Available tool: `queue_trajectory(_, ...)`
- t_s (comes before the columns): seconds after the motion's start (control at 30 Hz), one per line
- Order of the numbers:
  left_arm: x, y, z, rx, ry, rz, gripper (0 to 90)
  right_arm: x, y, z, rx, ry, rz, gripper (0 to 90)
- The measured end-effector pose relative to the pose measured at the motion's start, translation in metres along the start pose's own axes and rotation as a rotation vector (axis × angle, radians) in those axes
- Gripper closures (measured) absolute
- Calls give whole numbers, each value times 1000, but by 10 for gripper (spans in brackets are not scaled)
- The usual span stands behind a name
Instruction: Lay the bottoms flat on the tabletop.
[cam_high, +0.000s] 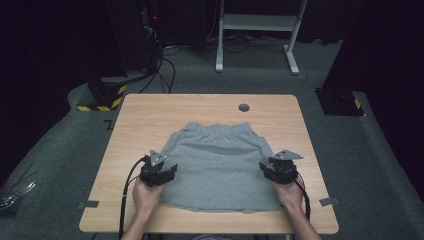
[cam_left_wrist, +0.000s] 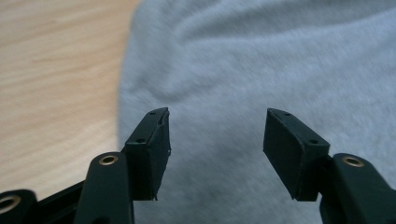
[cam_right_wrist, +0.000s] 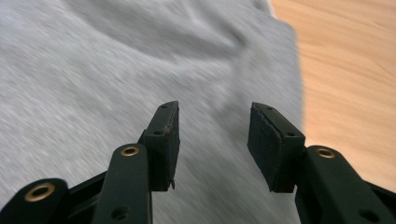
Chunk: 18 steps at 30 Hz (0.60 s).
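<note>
Black jaws fill the near edge of both gripper views, grey fleece right behind them. My left tool (cam_left_wrist: 217, 133) has its jaws spread wide, nothing between the pads, hovering over the left edge of the grey shorts (cam_left_wrist: 280, 70); bare wood of the bench (cam_left_wrist: 56, 70) shows just left of the fabric edge. My right tool (cam_right_wrist: 213, 135) is the same story: jaws apart, nothing gripped, sitting over the right edge of the shorts (cam_right_wrist: 116, 70), with bench wood (cam_right_wrist: 345, 70) to the right of the hem line. I can't tell whether either set of pad tips is touching the cloth.

From the high view: shorts (cam_high: 220, 165) lie flat in the middle of the bench (cam_high: 200, 107), elastic waistband on the far side, leg hems on the near side close to the bench's near edge. Left tool (cam_high: 159, 170) is at the left side seam, right tool (cam_high: 279, 167) at the right side seam, roughly level with each other and well apart. Both hands come in from the near edge. Round cable grommet (cam_high: 244, 107) sits in the bench top beyond the waistband. Small tape marks at the near left (cam_high: 88, 204) and near right (cam_high: 326, 201) corners of the bench. White desk frame (cam_high: 257, 30) stands on the floor at the far side.
</note>
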<state>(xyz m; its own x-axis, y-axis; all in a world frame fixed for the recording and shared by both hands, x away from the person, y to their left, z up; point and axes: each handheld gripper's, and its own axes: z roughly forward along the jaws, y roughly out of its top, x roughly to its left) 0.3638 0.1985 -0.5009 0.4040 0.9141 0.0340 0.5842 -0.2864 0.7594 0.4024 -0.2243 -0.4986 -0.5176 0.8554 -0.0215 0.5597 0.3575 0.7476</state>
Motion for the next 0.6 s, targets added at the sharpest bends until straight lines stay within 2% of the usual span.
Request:
queue_trajectory(0.07, -3, -5, 4, 9, -6, 6, 404, -4, -5, -3, 15, -15, 9, 526)
queue_trajectory(0.23, -4, -15, 15, 34, -20, -24, 392, -9, -18, -9, 39, -44, 30, 515)
queue_trajectory(0.4, -4, -20, 16, 0, -18, -30, 378, -10, -22, -9, 56, -52, 30, 529)
queue_trajectory(0.5, -4, -20, 17, 1, -17, -30, 374, -8, -24, -4, 92, -37, 8, 664)
queue_trajectory(0.6, -5, -20, 17, 1, -16, -31, 374, -7, -24, -4, 89, -15, -10, 817)
